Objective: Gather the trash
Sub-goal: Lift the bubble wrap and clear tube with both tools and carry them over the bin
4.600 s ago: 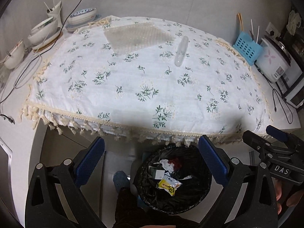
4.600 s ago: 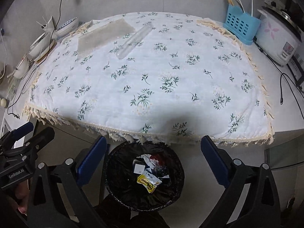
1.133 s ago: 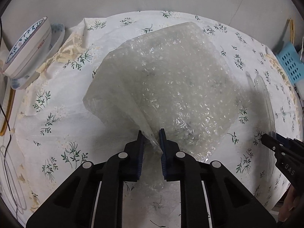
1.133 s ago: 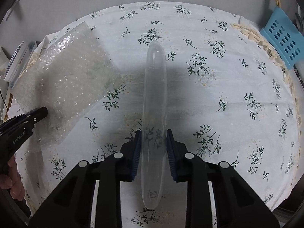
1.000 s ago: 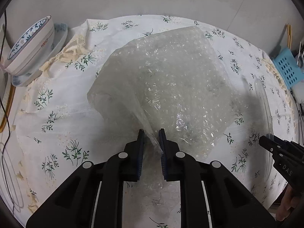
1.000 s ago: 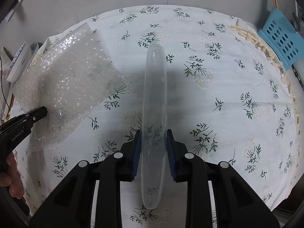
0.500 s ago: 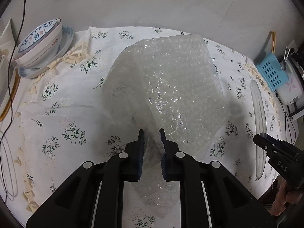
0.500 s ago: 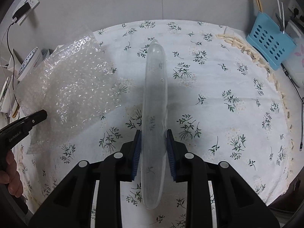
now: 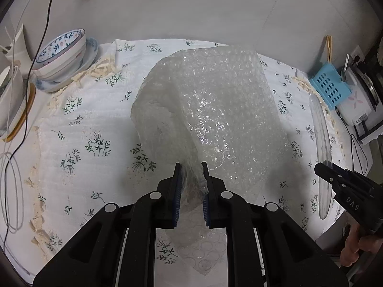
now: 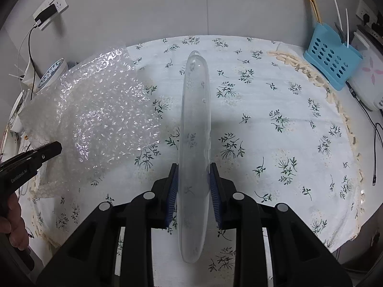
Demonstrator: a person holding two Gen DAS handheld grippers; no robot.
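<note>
My left gripper (image 9: 191, 167) is shut on a crumpled sheet of clear bubble wrap (image 9: 210, 110) and holds it lifted above the flowered tablecloth (image 9: 91, 124). The sheet hangs ahead of the jaws and trails under them. My right gripper (image 10: 194, 169) is shut on a long clear inflated air pillow (image 10: 195, 129), held off the cloth and pointing away from me. The bubble wrap also shows at the left of the right wrist view (image 10: 95, 119), and the air pillow at the right of the left wrist view (image 9: 322, 148). The trash bin is out of sight.
Stacked bowls (image 9: 62, 47) and a black cable (image 9: 36, 55) lie at the table's far left. A blue utensil basket (image 10: 332, 59) and a white rice cooker (image 9: 359, 102) stand at the far right. A wall socket (image 10: 49, 12) is on the wall.
Both grippers closed on their items, lifted them off the cloth and pulled back toward me. The bubble wrap now hangs more bunched and more of the table shows.
</note>
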